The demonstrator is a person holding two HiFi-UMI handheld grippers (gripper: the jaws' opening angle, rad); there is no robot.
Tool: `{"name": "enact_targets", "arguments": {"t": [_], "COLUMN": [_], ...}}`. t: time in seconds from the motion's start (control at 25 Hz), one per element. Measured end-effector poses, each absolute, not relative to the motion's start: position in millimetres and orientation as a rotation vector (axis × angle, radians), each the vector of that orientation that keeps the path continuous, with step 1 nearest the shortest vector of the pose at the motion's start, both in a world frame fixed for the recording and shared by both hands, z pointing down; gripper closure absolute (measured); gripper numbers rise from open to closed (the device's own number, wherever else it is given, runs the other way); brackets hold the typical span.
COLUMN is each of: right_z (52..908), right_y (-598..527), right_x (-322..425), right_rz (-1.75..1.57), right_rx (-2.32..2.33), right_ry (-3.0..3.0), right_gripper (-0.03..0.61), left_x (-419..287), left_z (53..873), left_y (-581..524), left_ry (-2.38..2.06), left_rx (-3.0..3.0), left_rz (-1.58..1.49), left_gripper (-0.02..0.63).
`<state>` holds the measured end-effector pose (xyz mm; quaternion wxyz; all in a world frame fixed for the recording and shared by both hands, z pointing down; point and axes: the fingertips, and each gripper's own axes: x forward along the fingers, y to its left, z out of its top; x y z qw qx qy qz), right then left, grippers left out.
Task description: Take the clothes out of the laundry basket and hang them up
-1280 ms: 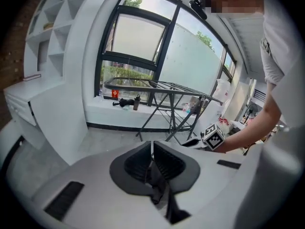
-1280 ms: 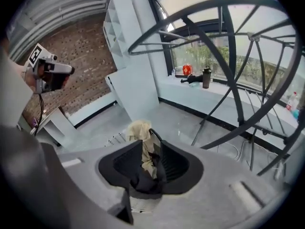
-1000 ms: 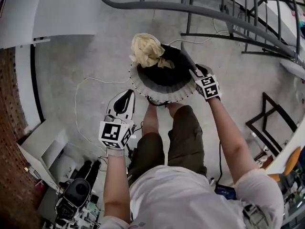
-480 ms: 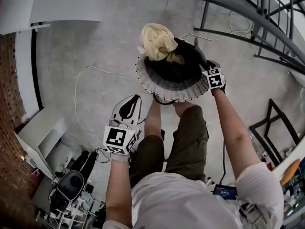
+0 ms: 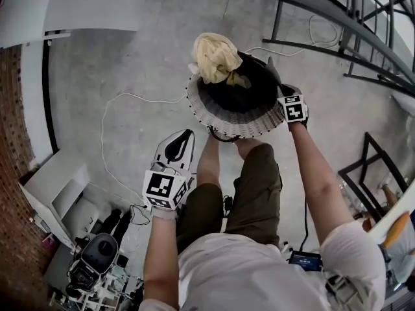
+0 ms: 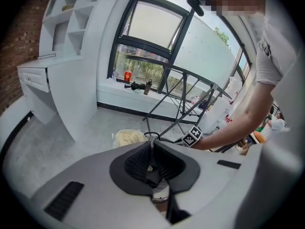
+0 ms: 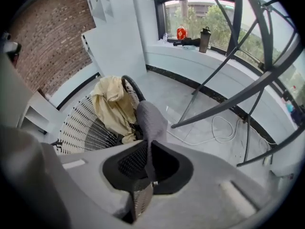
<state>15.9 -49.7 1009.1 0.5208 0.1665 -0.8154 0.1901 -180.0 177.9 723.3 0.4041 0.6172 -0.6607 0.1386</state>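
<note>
1. Since a second ago the right gripper (image 7: 147,151) has sunk to the laundry basket (image 5: 241,126); its jaws, just closing, now pinch a grey cloth (image 7: 150,119).
2. Just left of it, a yellow garment (image 5: 217,57) drapes over the rim.
3. The left gripper (image 6: 151,151) is pressed together and empty, well short of the basket.

A garment (image 5: 217,57) lies over the basket (image 5: 227,124) at its far rim, drying rack (image 5: 324,8) behind

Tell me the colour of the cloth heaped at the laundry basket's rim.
Pale yellow. The cloth shows best in the right gripper view.
</note>
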Motion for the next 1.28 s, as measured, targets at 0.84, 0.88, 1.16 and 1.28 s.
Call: {"name": "enact_targets", "arguments": {"t": [0.84,0.88,1.16,1.28], "right_z": [752.2,737.0,640.7,594.7], "right_y": [-20.7,-18.2,-5.4,-6.2], "right_x": [36.2,35.7,38.9,40.0], "right_rz": [0.525,0.530,0.535,0.510], "right_rx": [0.579,0.589,0.711,0.768], "right_ry": [-2.268,-2.289,-2.414,-2.485], "right_gripper": [0.553,0.554,0.554,0.554], "left_x": [-158.7,-157.6,-149.5,-146.6], "left_z": [638.1,634.3,612.1,605.3], "left_y": [153.3,151.4,147.0,141.6], "left_ry": [-1.607,-1.601,-1.521,-1.475], "left_rx": [1.790,1.807,1.928,1.995], "left_rz": [0.298,0.301,0.328,0.340], "left_gripper": [0.611,0.611,0.609,0.609]}}
